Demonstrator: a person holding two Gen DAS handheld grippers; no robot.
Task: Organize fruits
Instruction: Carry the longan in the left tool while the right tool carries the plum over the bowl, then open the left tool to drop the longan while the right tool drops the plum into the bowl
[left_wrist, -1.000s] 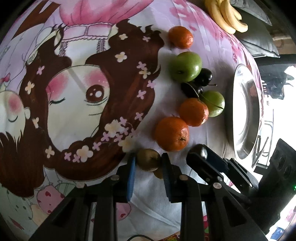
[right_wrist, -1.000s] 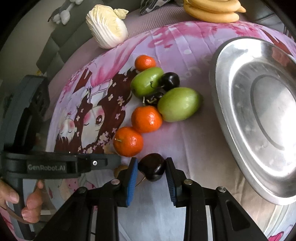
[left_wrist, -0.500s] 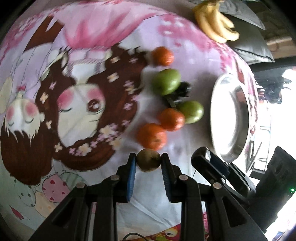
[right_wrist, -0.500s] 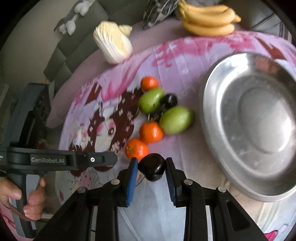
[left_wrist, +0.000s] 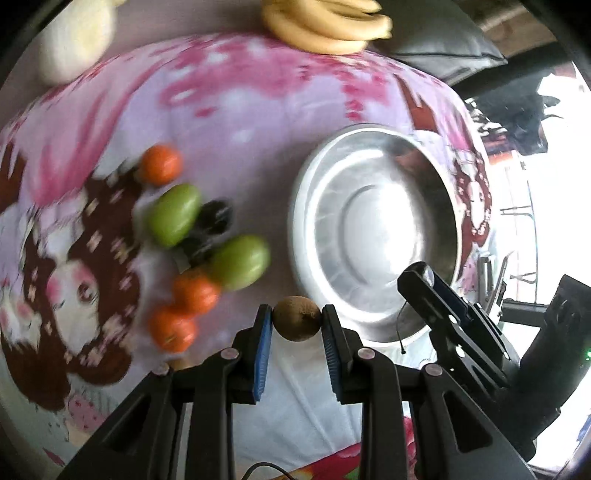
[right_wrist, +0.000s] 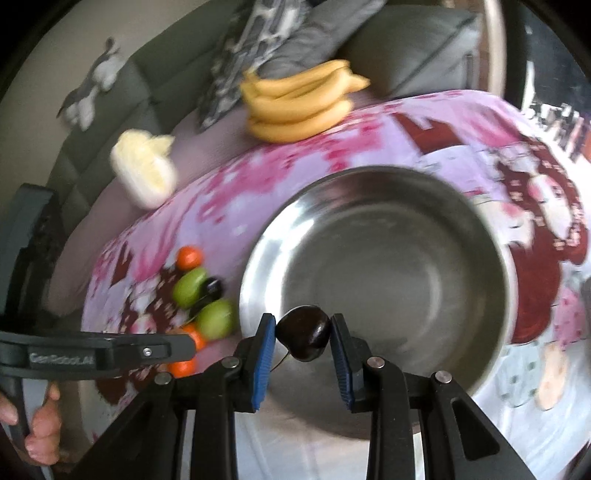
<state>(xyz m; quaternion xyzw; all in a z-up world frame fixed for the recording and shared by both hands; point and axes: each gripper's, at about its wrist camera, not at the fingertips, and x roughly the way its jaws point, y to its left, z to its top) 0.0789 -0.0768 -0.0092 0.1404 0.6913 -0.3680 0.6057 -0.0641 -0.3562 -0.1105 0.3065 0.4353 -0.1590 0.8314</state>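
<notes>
Fruit has left the cloth: left gripper (left_wrist: 297, 325) pinches a brown fruit (left_wrist: 296, 318), right gripper (right_wrist: 303, 338) pinches a dark cherry (right_wrist: 303, 331), both now near the bowl (right_wrist: 373, 295).

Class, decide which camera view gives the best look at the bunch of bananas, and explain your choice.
The right wrist view is best: the whole bunch of bananas shows there, lying at the far edge of the pink cloth in front of the grey cushions. The left wrist view catches only its lower part, blurred and cut off by the top of the frame.
</notes>
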